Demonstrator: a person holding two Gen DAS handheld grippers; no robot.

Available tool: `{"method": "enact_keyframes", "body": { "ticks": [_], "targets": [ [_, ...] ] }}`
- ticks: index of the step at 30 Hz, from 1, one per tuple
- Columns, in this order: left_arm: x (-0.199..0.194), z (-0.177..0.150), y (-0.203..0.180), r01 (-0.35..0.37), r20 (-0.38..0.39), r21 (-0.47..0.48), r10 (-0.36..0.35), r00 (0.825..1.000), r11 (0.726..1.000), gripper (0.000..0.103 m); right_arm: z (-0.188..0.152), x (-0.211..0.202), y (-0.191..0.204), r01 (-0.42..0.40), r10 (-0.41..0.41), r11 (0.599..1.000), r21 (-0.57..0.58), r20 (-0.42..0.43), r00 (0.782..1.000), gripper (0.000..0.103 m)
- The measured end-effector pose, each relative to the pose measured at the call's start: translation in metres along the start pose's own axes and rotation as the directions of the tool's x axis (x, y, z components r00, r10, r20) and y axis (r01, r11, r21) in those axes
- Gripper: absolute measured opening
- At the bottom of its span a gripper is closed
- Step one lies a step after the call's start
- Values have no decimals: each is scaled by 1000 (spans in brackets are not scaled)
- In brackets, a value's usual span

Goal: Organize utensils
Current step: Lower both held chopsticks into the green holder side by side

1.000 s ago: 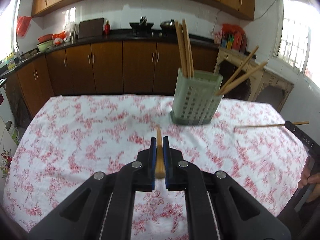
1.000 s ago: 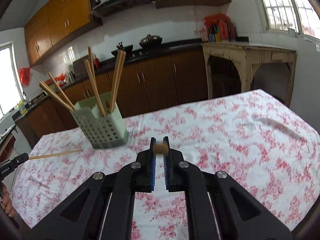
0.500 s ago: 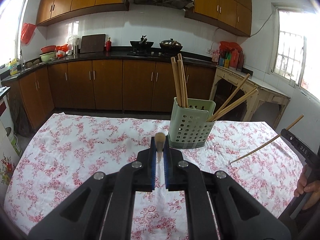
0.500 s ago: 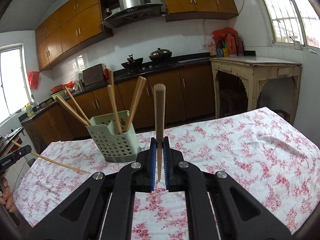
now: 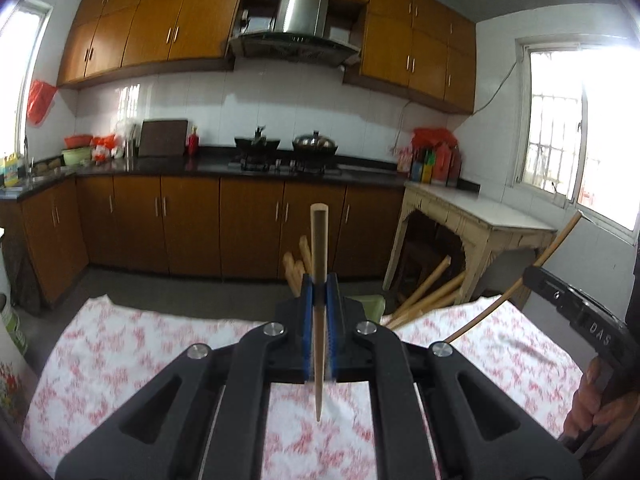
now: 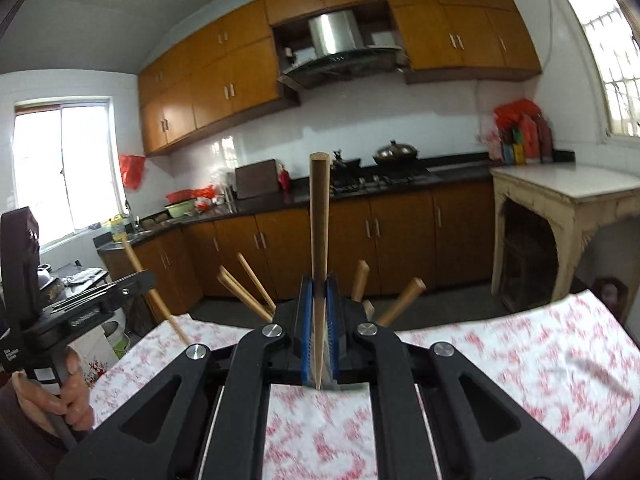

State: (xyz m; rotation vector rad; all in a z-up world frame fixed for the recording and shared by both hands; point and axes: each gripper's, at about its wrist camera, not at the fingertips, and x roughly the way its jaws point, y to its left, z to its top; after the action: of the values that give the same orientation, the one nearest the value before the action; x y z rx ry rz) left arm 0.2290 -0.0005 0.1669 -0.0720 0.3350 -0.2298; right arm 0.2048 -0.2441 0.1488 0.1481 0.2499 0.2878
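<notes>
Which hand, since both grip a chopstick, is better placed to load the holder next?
Right, marginally: stored chopsticks fan evenly around the right gripper and its chopstick; the holder's rim shows off to the right of the left gripper.

Both grippers same build: black plastic linkage arms, angular cutouts, silver round screws at the pivots, two per side. Left gripper (image 5: 319, 284) and right gripper (image 6: 319, 284) have blue ribbed pads (image 5: 306, 320) on black fingers. Right unit's body seen from the left camera carries white lettering, partly readable "DAS". Left unit's handle shows a white label, text too small. No sleeves visible.
</notes>
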Motion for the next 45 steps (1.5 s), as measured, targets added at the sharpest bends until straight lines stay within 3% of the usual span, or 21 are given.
{"method": "enact_keyframes", "body": {
  "ticks": [10,16,24,31,45],
  "targets": [
    [15,58,-23,-1,117,-14,3,993,1000,7,46,24,4,-8,7,1000,20,60,998,7],
    [40,82,-30,-37,180,-55,46,983,998,7,56,59,-6,48,-49,998,28,38,998,7],
    [103,72,-29,-86,121,-76,95,988,993,7,37,106,-12,95,-93,995,24,-76,993,7],
    [130,53,-22,-99,65,-81,104,992,992,7,18,130,-10,107,-104,994,10,-158,982,7],
    [148,31,-15,-91,-2,-69,91,996,993,8,19,141,-13,118,-113,993,14,-177,978,8]
  ]
}}
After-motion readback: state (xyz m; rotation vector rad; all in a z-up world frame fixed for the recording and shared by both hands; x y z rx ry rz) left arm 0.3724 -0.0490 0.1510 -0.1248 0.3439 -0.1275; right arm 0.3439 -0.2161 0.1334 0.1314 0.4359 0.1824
